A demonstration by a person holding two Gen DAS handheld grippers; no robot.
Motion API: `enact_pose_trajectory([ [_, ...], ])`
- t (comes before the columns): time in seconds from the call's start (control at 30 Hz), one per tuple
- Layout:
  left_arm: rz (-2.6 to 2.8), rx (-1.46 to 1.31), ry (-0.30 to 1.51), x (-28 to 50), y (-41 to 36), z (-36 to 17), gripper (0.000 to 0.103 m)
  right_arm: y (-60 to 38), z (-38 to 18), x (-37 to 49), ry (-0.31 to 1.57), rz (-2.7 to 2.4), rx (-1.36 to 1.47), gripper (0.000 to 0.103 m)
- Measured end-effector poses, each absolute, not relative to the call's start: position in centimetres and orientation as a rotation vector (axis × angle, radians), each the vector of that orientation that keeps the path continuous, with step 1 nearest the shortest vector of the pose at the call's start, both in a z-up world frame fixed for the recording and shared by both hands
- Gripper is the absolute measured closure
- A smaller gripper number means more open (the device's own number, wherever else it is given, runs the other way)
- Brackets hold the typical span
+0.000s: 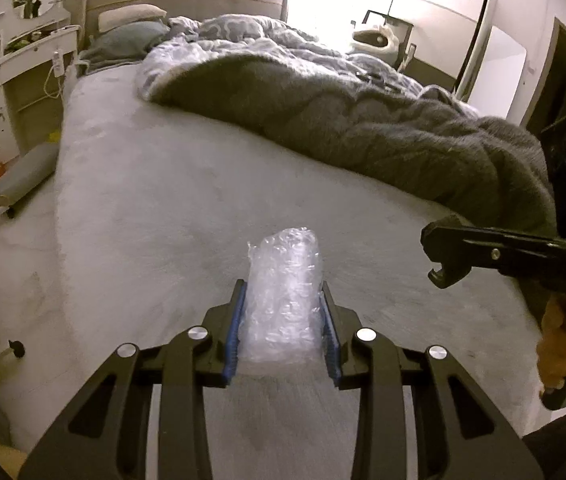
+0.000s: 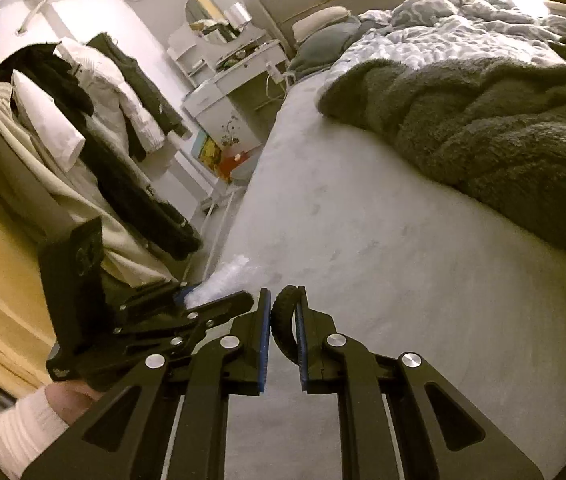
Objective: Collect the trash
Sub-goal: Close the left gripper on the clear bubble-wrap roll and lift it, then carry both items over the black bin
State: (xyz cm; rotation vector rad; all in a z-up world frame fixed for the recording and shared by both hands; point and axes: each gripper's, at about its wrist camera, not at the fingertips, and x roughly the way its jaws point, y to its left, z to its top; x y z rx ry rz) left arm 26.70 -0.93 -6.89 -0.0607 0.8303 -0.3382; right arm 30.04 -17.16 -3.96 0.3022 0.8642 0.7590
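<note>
The left tongs [image 1: 283, 312] pinch a roll of bubble wrap [image 1: 285, 292] between their 2 blue pads, held over the bed [image 1: 163, 208] near its foot edge. The right tongs [image 2: 283, 332] are nearly closed on a small black wheel [image 2: 283, 320].

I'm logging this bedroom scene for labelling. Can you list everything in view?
bubble wrap: one, clear, between the left gripper's fingers
black ring: one, between the right gripper's fingers
bed: one, grey sheet
blanket: one, dark grey, right side of bed
pillows: two, beige and grey, at headboard
clothes: several, black and white, hanging left of bed
left gripper: holds bubble wrap
right gripper: nearly closed on ring
</note>
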Motion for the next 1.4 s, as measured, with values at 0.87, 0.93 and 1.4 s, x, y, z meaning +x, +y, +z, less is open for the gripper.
enact_pose_trajectory([
  [0.87, -0.197, -0.1, 0.797, 10.6, 5.8, -3.1, 0.067, -14.4, 0.4, 14.2, 0.821, 0.777, 0.304, 0.091],
  [0.93, -0.179, -0.09, 0.817, 10.1, 5.9, -3.7, 0.067, -14.0, 0.2, 13.7, 0.828, 0.778, 0.296, 0.091],
  [1.4, -0.068, -0.108, 0.887, 6.9, 10.5, -6.3, 0.066, -7.5, -0.4, 12.4, 0.85, 0.772, 0.201, 0.091],
])
